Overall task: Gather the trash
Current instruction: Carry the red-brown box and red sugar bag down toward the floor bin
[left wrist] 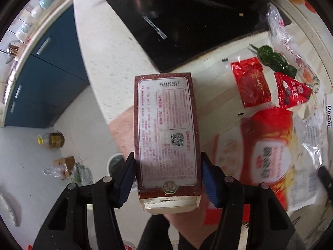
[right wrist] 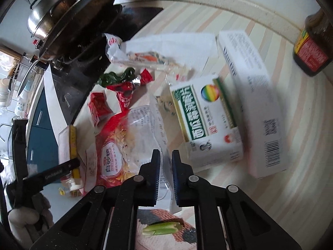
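Observation:
My left gripper (left wrist: 167,162) is shut on a brown-and-white printed carton (left wrist: 166,129) and holds it up beside the counter edge. My right gripper (right wrist: 166,156) is nearly shut, its fingers pinching the edge of a clear plastic bag (right wrist: 149,125) on the counter. On the counter lie a large red-and-clear sugar bag (right wrist: 112,152), also in the left wrist view (left wrist: 270,156), small red wrappers (left wrist: 250,83), a green-and-white medicine box (right wrist: 206,120), a long white box (right wrist: 254,104) and a crumpled clear wrapper (right wrist: 149,58).
A green pepper (left wrist: 270,59) lies among the wrappers. A black hob (left wrist: 187,20) with a pan (right wrist: 79,16) is at the back. A dark sauce bottle (right wrist: 312,48) stands at the right. An oil bottle (left wrist: 52,140) and bagged scraps (left wrist: 68,168) are on the floor.

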`<state>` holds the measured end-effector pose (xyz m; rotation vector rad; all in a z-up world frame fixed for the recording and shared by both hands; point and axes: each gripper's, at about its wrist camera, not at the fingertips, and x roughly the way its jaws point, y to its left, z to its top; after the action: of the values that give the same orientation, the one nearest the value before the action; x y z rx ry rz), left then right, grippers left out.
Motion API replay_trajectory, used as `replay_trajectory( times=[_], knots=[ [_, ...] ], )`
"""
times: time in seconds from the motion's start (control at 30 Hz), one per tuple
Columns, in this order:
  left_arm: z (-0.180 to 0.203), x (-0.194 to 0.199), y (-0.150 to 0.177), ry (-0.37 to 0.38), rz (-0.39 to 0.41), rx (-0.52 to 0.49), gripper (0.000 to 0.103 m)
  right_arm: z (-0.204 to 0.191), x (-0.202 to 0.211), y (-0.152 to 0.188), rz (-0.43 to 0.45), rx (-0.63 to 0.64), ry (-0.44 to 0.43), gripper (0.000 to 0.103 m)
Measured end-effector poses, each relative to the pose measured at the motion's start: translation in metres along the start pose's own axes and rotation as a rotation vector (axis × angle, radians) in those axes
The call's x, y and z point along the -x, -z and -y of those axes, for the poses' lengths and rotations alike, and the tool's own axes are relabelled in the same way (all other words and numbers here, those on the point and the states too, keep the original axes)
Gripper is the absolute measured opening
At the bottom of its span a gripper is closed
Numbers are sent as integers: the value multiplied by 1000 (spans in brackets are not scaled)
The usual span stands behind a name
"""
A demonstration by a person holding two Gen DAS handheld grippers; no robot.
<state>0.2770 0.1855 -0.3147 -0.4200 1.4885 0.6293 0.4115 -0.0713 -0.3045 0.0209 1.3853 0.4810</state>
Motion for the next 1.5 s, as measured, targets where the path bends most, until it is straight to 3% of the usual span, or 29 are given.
replay_trajectory(
  times=[0.17, 0.5, 0.8, 0.97, 1.23, 1.5],
  knots=[
    [-11, 27, 14, -28, 85, 3, 55, 1, 23, -2, 47, 13, 12, 10],
    [-34, 81, 40, 1, 198, 49, 55, -32, 71, 2, 136, 70, -4, 8],
    [-85, 116, 65, 5, 309, 101, 55, -78, 120, 19, 218, 152, -38, 7],
    [-118, 121, 83, 5, 332, 148, 55, -114, 136, 35, 238, 198, -63, 7],
    [-199, 108, 127, -6, 317, 273, 55, -196, 113, 78, 187, 320, -94, 7],
    [-278, 44, 170, -19, 215, 415, 55, -288, 32, 137, 88, 489, -67, 7]
  ],
)
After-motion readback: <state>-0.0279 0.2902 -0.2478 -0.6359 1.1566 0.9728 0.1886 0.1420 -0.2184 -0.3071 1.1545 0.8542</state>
